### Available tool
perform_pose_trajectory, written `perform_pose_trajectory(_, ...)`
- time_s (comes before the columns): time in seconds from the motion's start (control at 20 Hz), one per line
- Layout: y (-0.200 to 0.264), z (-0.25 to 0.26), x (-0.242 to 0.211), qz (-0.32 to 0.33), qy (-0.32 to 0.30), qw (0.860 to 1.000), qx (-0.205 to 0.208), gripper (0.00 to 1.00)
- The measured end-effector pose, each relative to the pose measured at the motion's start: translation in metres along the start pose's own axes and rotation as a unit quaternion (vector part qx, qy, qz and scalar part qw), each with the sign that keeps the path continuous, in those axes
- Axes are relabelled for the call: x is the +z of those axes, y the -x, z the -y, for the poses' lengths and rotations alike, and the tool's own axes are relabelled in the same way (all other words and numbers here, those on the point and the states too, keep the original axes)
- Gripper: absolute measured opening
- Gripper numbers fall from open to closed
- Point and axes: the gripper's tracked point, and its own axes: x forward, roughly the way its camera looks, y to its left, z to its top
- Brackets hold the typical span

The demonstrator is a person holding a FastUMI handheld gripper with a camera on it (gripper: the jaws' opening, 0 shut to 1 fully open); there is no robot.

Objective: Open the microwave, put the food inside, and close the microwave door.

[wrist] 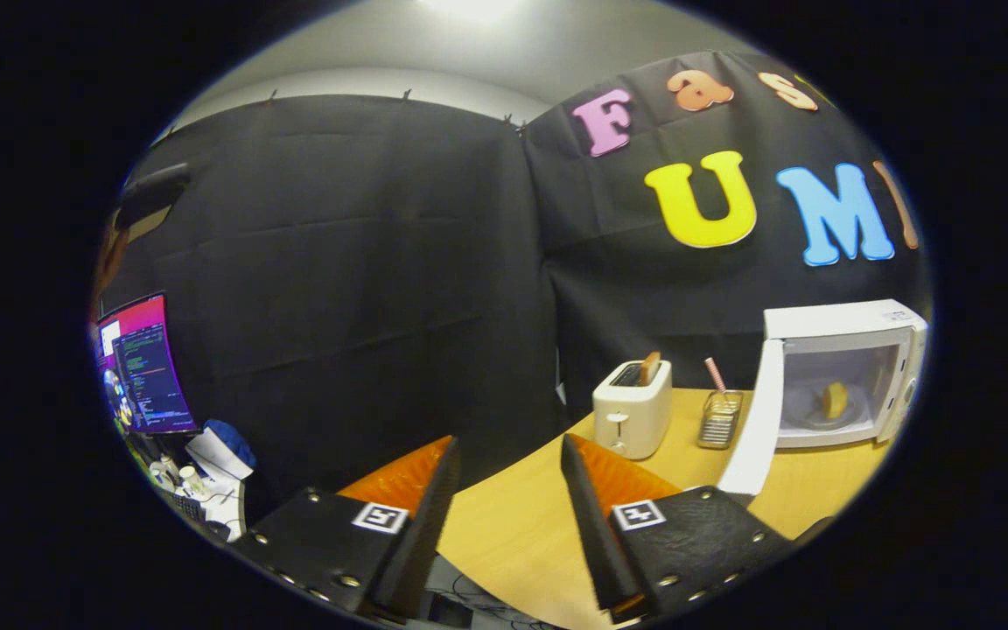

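A white microwave (845,322) stands on the wooden table (513,525), well beyond my fingers and to their right. Its door (753,429) is swung wide open toward me. Inside, a yellowish piece of food (835,400) rests on the turntable plate. My gripper (508,455) is open, with nothing between its fingers, and hovers over the table's near edge, far from the microwave.
A white toaster (633,407) with a slice of bread sticking up stands left of the microwave. Between them is a small wire holder (720,418) with a pink stick. A lit monitor (143,366) and desk clutter lie off the table to the left.
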Motion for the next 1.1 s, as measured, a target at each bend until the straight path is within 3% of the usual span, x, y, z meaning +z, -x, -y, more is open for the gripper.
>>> perform_pose_trajectory(0.1,-0.002,0.001,-0.024,-0.03,0.012,0.999,-0.004,0.42)
perform_pose_trajectory(0.15,-0.004,0.006,-0.036,-0.042,0.019,0.999,-0.015,0.34)
perform_pose_trajectory(0.2,-0.007,0.014,-0.045,-0.05,0.024,0.998,-0.031,0.15)
perform_pose_trajectory(0.3,-0.014,0.03,-0.063,-0.077,0.011,0.996,-0.039,0.02)
perform_pose_trajectory(0.65,0.0,0.106,-0.074,-0.1,-0.019,0.988,-0.117,0.02)
perform_pose_trajectory(1.1,0.031,0.125,-0.074,-0.107,-0.012,0.99,-0.09,0.01)
